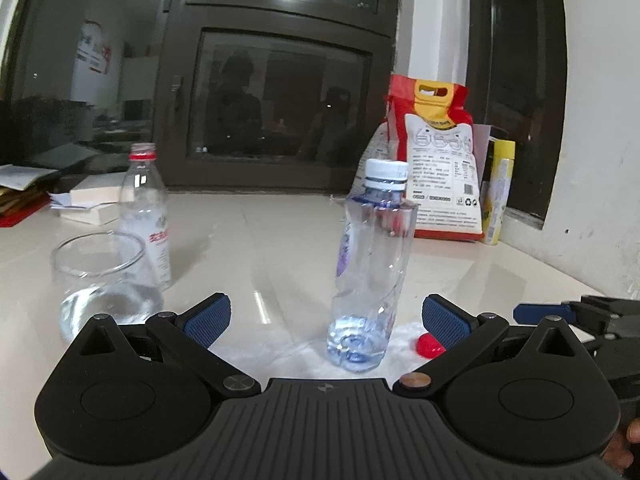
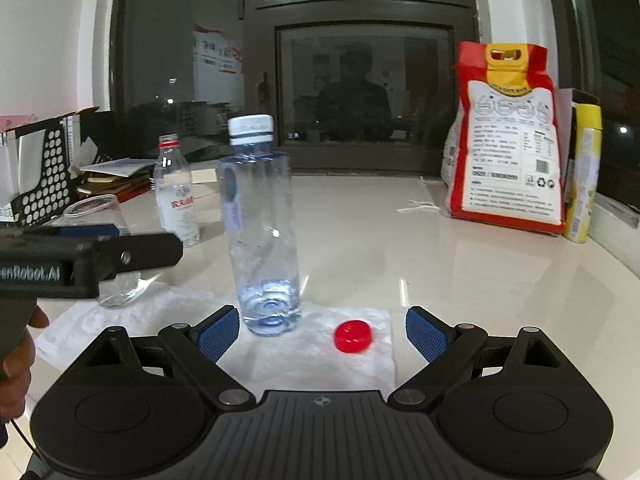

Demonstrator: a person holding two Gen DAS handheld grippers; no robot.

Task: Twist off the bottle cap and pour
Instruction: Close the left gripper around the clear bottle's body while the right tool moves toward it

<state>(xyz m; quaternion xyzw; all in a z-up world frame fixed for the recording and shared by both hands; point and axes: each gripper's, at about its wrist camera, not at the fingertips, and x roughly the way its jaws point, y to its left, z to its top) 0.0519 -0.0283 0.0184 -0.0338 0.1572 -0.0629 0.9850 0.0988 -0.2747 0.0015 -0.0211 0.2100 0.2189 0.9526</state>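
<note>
A clear bottle with a white cap (image 1: 370, 264) (image 2: 260, 224) stands upright on a white paper towel (image 2: 280, 344), a little water at its bottom. My left gripper (image 1: 326, 320) is open, the bottle standing just beyond and between its pads. My right gripper (image 2: 322, 330) is open and empty, with a loose red cap (image 2: 353, 336) (image 1: 429, 346) lying on the towel between its pads. A second bottle (image 1: 146, 216) (image 2: 176, 192) with a red neck ring stands uncapped at the left. A glass (image 1: 102, 280) (image 2: 108, 248) holding some water stands in front of it.
A red and white rice bag (image 1: 436, 164) (image 2: 508, 140) and a yellow can (image 2: 584, 172) stand at the back right by the wall. Books and boxes (image 2: 48, 168) lie at the back left. A dark window runs along the back of the white counter (image 2: 460, 272).
</note>
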